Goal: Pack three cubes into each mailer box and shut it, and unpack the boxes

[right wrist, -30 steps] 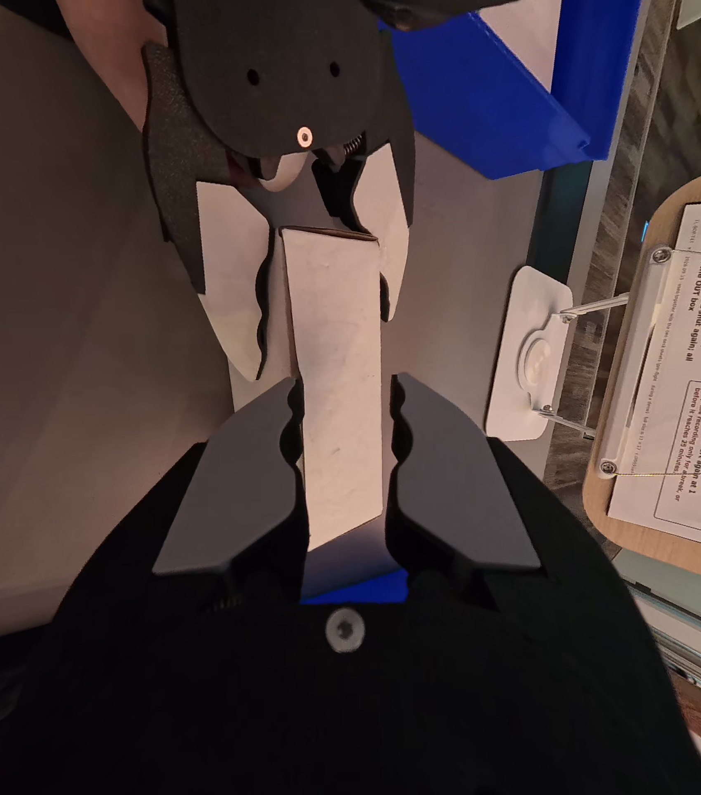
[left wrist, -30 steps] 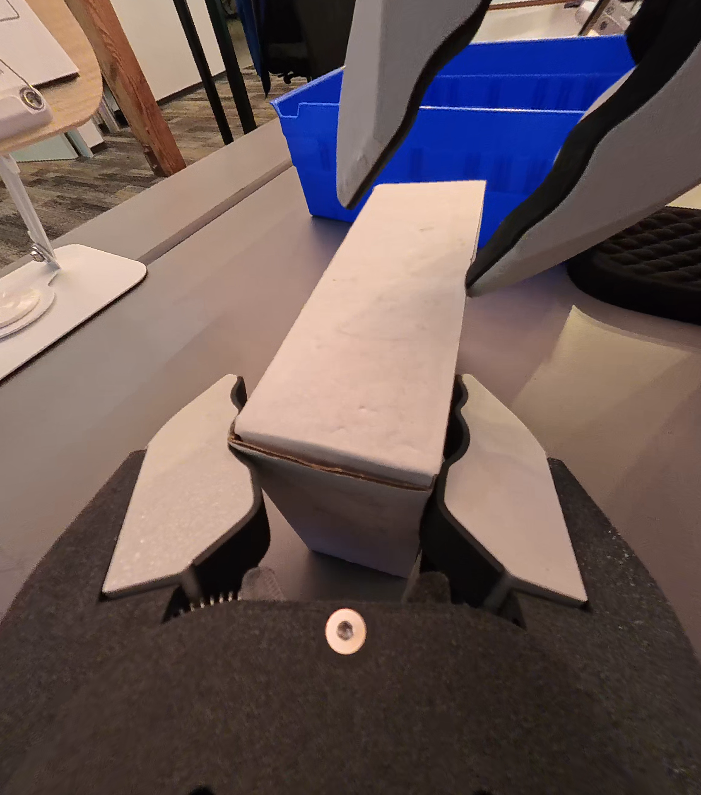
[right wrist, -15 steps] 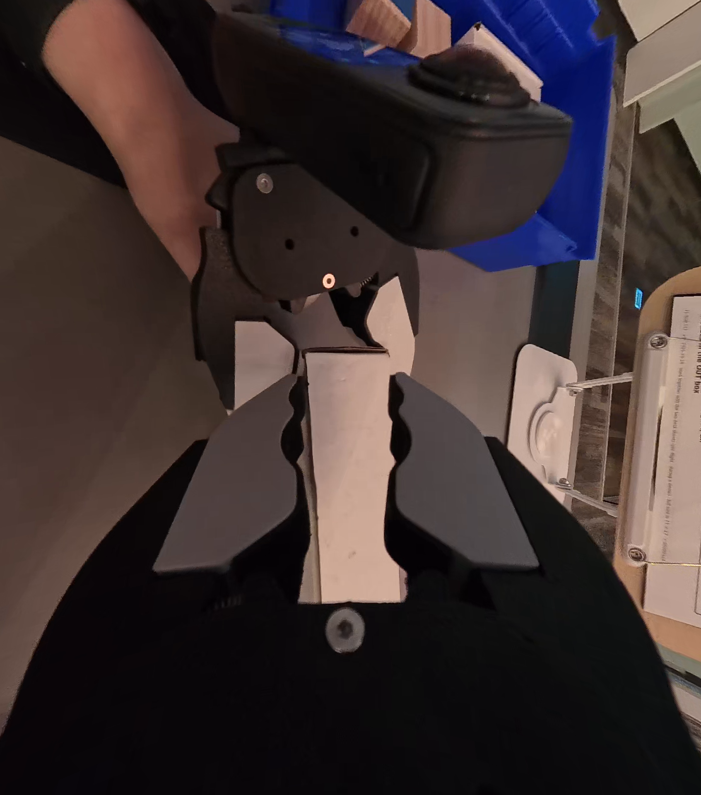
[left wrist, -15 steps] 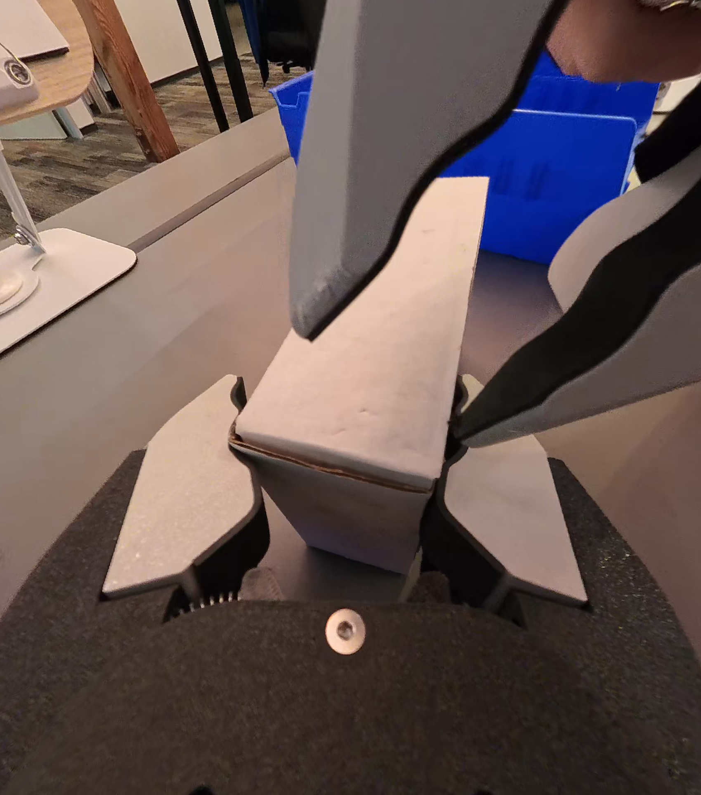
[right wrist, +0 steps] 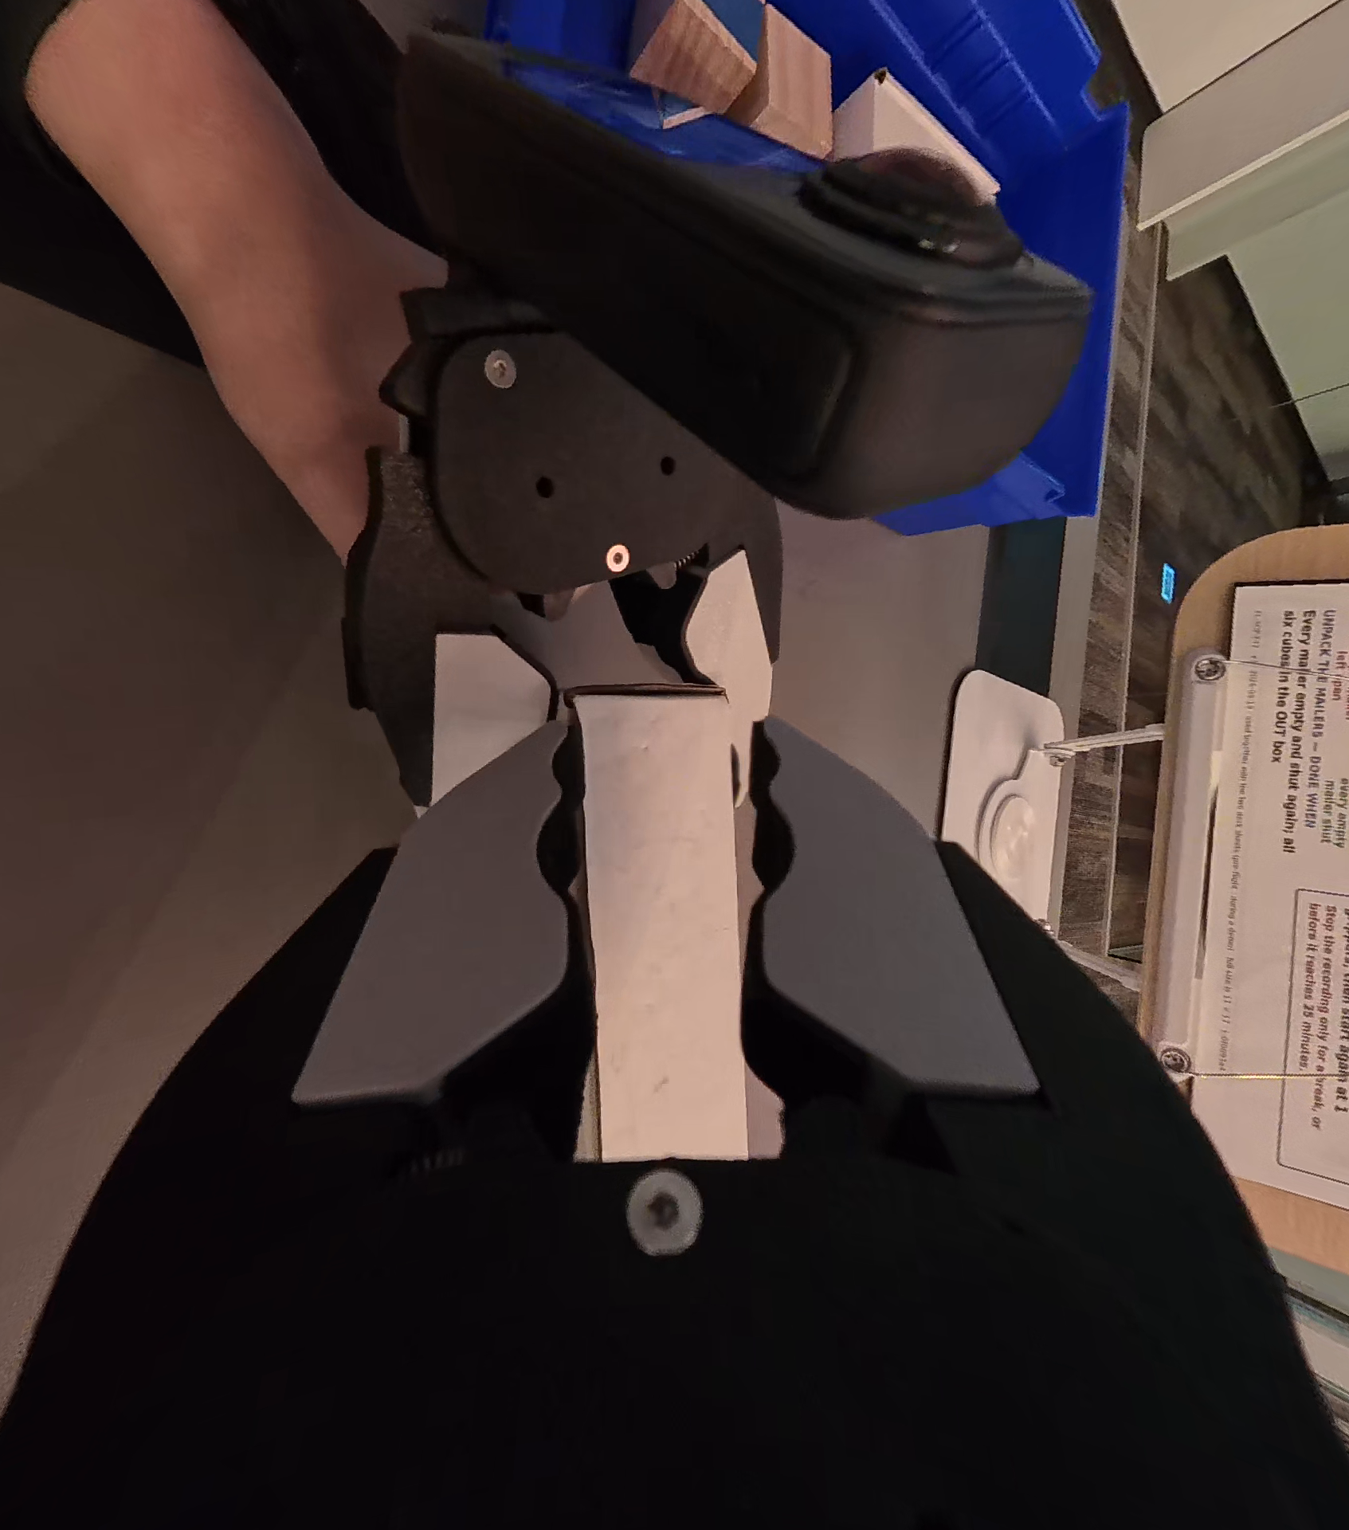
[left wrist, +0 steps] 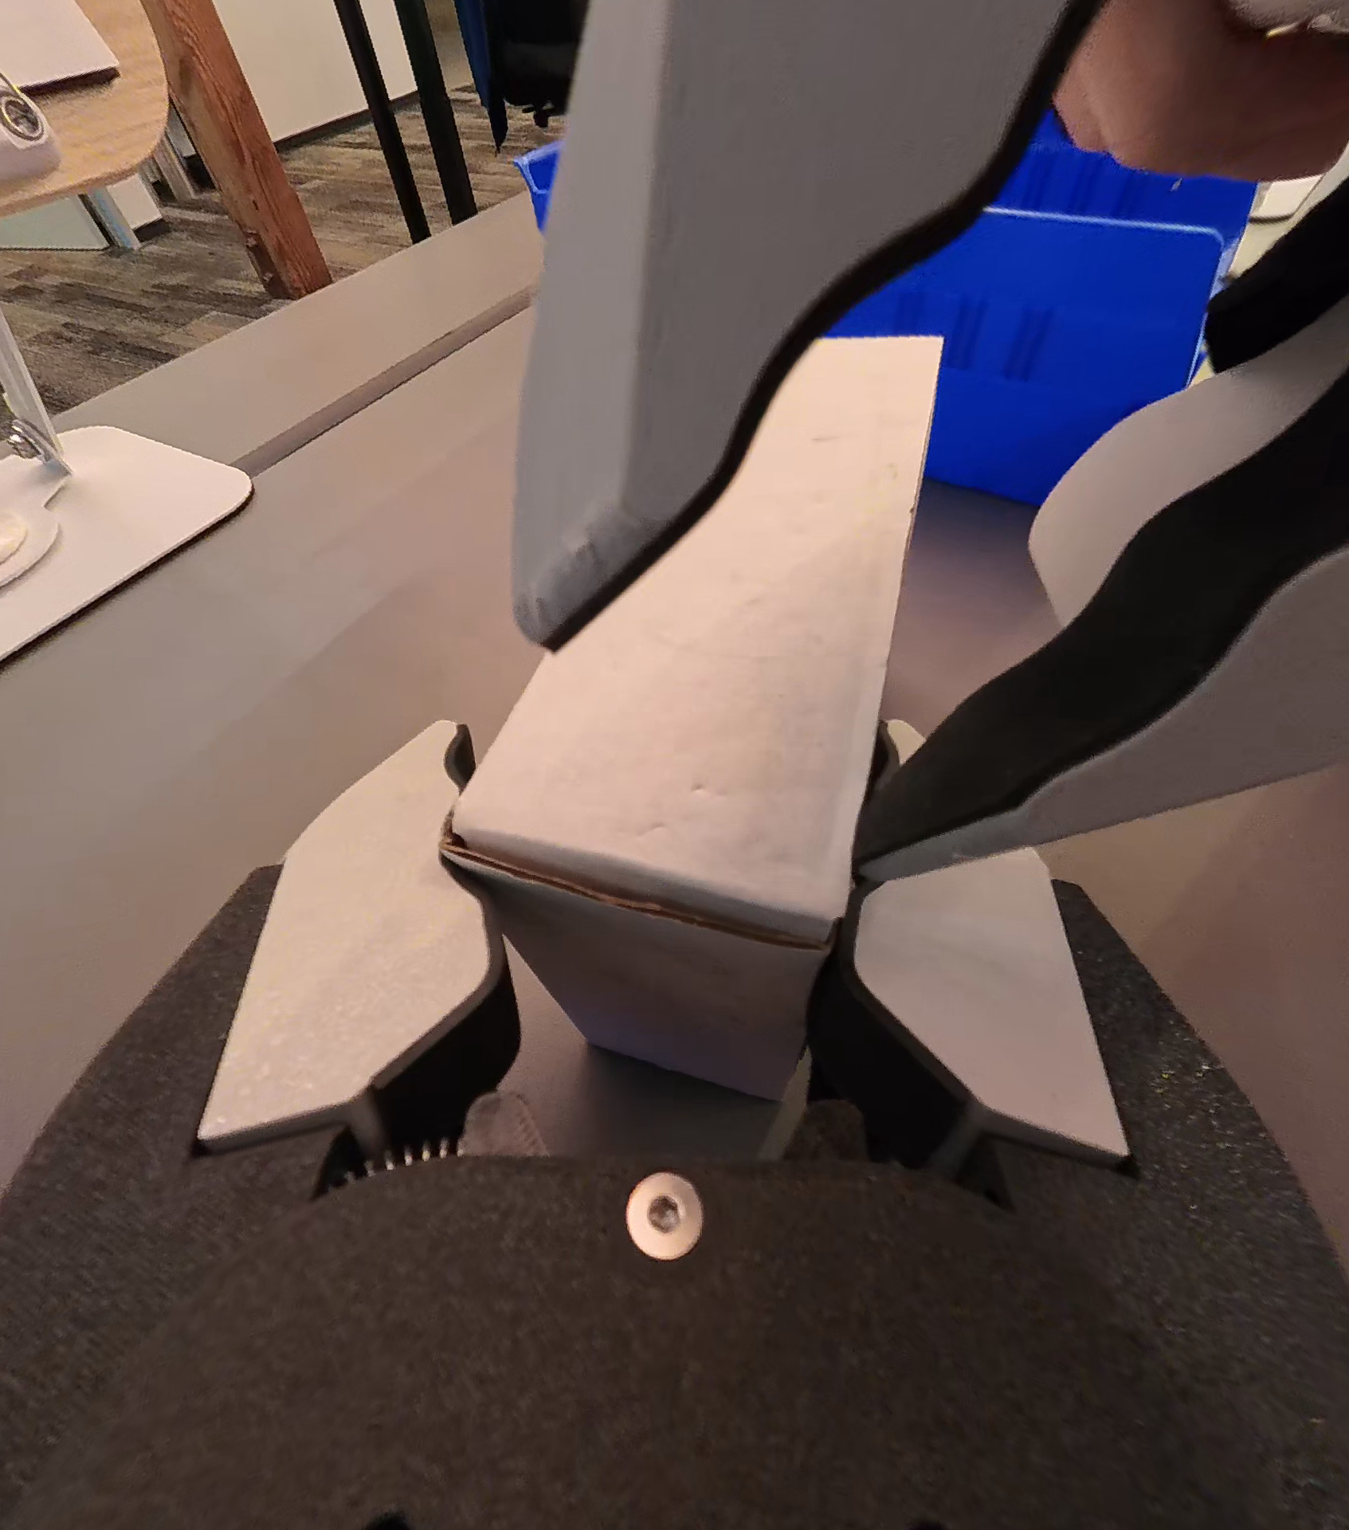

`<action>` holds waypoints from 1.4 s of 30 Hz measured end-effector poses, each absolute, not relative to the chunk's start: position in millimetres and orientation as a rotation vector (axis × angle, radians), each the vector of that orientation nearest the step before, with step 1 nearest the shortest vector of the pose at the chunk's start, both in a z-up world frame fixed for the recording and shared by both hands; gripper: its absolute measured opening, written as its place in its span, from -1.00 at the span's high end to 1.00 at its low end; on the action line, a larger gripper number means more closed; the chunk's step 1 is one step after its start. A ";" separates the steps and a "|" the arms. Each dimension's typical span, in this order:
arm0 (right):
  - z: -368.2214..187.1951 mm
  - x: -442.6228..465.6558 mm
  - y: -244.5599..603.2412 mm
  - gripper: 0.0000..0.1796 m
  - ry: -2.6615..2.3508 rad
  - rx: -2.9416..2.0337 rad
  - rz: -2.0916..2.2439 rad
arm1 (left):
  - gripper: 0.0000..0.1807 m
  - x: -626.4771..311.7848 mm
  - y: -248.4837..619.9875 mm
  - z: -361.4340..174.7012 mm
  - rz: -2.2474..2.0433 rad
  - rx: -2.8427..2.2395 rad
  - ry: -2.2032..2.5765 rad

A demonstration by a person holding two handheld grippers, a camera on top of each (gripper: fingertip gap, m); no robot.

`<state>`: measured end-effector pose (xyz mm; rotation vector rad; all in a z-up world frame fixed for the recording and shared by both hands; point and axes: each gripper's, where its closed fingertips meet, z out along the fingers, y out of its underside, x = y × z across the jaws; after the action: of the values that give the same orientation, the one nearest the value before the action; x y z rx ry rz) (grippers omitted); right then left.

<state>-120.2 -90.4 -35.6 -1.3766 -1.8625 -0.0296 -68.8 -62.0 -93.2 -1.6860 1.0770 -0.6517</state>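
A white mailer box (left wrist: 696, 704), lid shut, lies on the grey table (left wrist: 199, 786). My left gripper (left wrist: 671, 745) is shut on its near end, one finger on each long side. My right gripper (left wrist: 704, 737) comes from the far side and above and straddles the same box. In the right wrist view my right gripper (right wrist: 662, 737) has its fingers against both long sides of the box (right wrist: 662, 911), and the left gripper (right wrist: 629, 720) holds the far end. Wooden cubes (right wrist: 696, 66) lie in a blue bin (right wrist: 1068, 248).
The blue bin (left wrist: 1068, 348) stands just beyond the box. A white stand base (left wrist: 75, 538) sits on the table at the left, and it bears a printed sheet (right wrist: 1316, 911). A person's forearm (right wrist: 240, 290) holds the left gripper. A second white box (right wrist: 903, 141) shows in the bin.
My right gripper has slid along the box towards the left gripper, from the far end to close by its fingers. The left gripper and the box have stayed put.
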 end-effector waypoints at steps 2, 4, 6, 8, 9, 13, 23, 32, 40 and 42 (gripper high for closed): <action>-35.5 -119.9 -90.3 0.56 -1.861 -1.384 -0.024 | 0.02 -68.7 -61.9 -93.3 -0.651 -1.686 1.076; -35.1 -119.9 -90.2 0.56 -1.859 -1.385 -0.021 | 0.02 -68.7 -62.0 -93.4 -0.649 -1.686 1.076; -34.7 -120.3 -90.0 0.57 -1.857 -1.382 -0.027 | 0.03 -68.9 -61.8 -93.4 -0.650 -1.687 1.075; -34.2 -120.4 -90.1 0.57 -1.857 -1.377 -0.036 | 0.03 -68.8 -61.8 -93.4 -0.649 -1.686 1.076; -34.2 -120.3 -90.3 0.57 -1.859 -1.376 -0.039 | 0.03 -68.8 -61.9 -93.5 -0.647 -1.684 1.078; -32.7 -120.0 -90.0 0.57 -1.854 -1.376 -0.041 | 0.03 -68.5 -61.9 -93.3 -0.643 -1.683 1.080; -30.2 -119.7 -89.3 0.58 -1.846 -1.372 -0.049 | 0.03 -68.3 -62.0 -93.1 -0.642 -1.684 1.080; -33.6 -117.7 -91.5 0.60 -1.860 -1.396 -0.058 | 0.03 -68.4 -62.5 -94.1 -0.640 -1.683 1.084; -43.1 -100.3 -90.3 0.71 -1.923 -1.442 -0.114 | 0.03 -68.8 -62.2 -94.1 -0.646 -1.691 1.078; -41.1 -101.8 -88.7 0.70 -1.916 -1.410 -0.151 | 0.03 -69.4 -61.5 -93.9 -0.653 -1.698 1.073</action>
<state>-101.8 -88.7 -41.1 -1.4096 -1.9159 -0.1507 -69.4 -61.5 -93.9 -1.6983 1.0726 -0.6528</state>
